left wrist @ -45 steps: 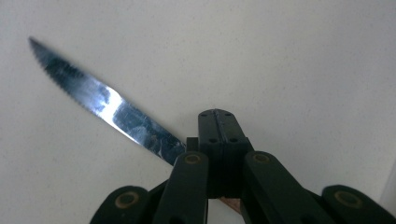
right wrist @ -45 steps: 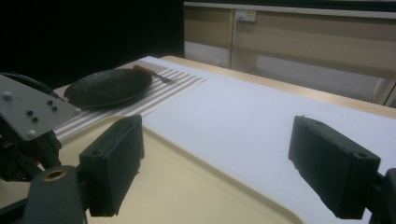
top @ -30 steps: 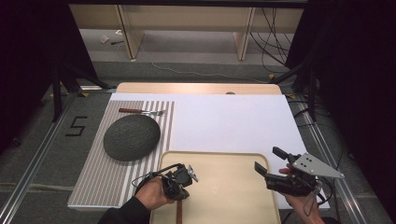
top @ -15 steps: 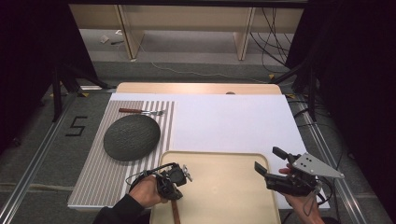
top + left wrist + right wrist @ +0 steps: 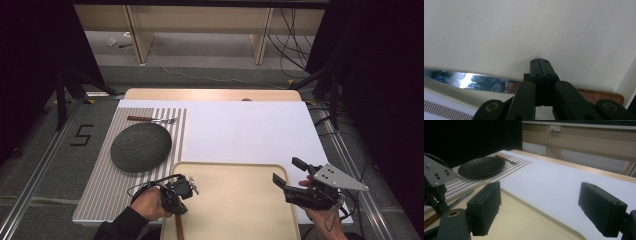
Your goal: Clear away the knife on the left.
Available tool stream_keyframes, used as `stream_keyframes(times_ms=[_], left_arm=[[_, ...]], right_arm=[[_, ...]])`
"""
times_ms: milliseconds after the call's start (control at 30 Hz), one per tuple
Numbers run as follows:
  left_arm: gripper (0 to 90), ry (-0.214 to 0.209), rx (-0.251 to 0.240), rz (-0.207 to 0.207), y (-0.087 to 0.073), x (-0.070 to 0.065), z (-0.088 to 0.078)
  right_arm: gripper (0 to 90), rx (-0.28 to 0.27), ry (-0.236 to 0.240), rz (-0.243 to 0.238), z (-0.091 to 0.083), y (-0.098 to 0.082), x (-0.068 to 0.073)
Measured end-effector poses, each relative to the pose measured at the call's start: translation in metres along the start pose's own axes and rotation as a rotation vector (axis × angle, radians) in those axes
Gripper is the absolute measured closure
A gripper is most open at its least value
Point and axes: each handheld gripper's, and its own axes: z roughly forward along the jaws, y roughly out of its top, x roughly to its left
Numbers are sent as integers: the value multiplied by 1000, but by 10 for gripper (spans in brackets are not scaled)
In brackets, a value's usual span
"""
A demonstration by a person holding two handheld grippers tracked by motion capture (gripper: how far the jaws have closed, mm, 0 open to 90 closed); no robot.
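A striped placemat [image 5: 100, 185] is laid at the left of the counter [image 5: 250, 130]. On it a dark round plate [image 5: 141, 147] is set, with nothing seen in it; a fork [image 5: 150, 119] with a brown handle lies just beyond the plate on the same mat.

To the right, a cream tray [image 5: 240, 200] is placed at the near edge of the counter. A knife [image 5: 474, 81] with a brown wooden handle lies along the tray's left edge, its blade pointing toward the placemat. The left tool [image 5: 180, 192] is held over this edge; in the left gripper view its jaws are seen fully closed, tip against tip, directly above the junction of blade and handle. Whether the knife is pinched cannot be told.

At the far right, the right tool [image 5: 290, 175] is held over the tray's right rim with its jaws spread wide and nothing between them.

Compared with the earlier frames, the left tool has been drawn slightly toward the near edge; the right tool, plate, fork and tray are unchanged.
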Motion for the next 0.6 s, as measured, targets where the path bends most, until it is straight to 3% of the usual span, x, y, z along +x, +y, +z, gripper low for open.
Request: stream_keyframes(times_ms=[267,367,400,433,600], left_arm=[[894,12,-11,-34,-9,9,-3],[894,11,-12,-34,-9,9,-3],[894,1,-24,-7,-9,11,-2],[894,10,-12,-36,-9,10,-3],[888,17,-25,-48,-10,10,-4]], right_arm=[[193,-3,1,0,0,0,0],[193,-4,1,0,0,0,0],[193,-4,1,0,0,0,0],[193,-3,1,1,0,0,0],[193,-4,2,0,0,0,0]])
